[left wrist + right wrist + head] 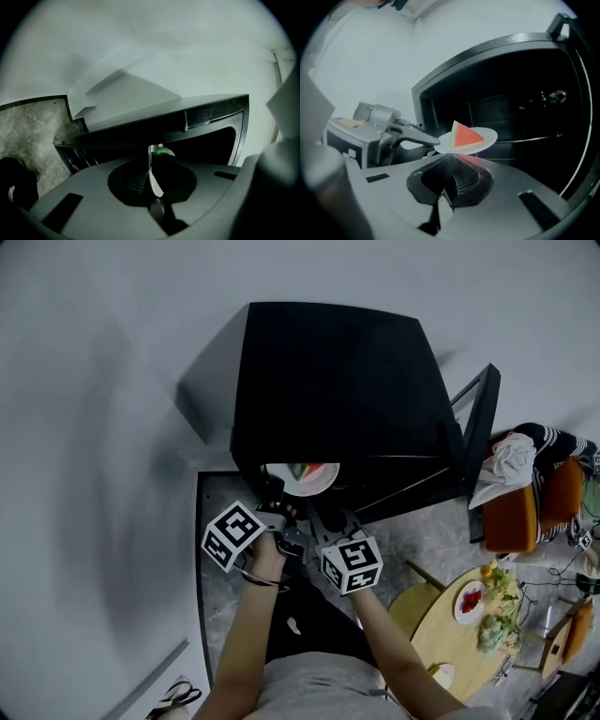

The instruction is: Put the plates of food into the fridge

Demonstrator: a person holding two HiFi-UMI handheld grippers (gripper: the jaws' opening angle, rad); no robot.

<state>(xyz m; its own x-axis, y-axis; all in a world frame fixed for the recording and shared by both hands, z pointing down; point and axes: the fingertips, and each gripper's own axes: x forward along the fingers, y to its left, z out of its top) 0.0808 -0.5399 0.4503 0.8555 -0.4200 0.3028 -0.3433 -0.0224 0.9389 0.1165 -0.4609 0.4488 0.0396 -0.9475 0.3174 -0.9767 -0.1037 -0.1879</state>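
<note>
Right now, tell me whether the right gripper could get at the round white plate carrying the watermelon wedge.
Probably yes: the round white plate hangs just ahead of the right gripper, nothing between; the left gripper grips one rim.

Grey shirt (319,692), black wristband (251,579), 2 black-and-white marker cubes (232,534).

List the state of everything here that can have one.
fridge: open, its door swung wide.
plate: held level at the fridge opening, not yet on a shelf.
watermelon slice: resting on the plate.
left tongs: shut on the plate's rim.
right tongs: shut, holding nothing.
second plate: sitting on the round table.
</note>
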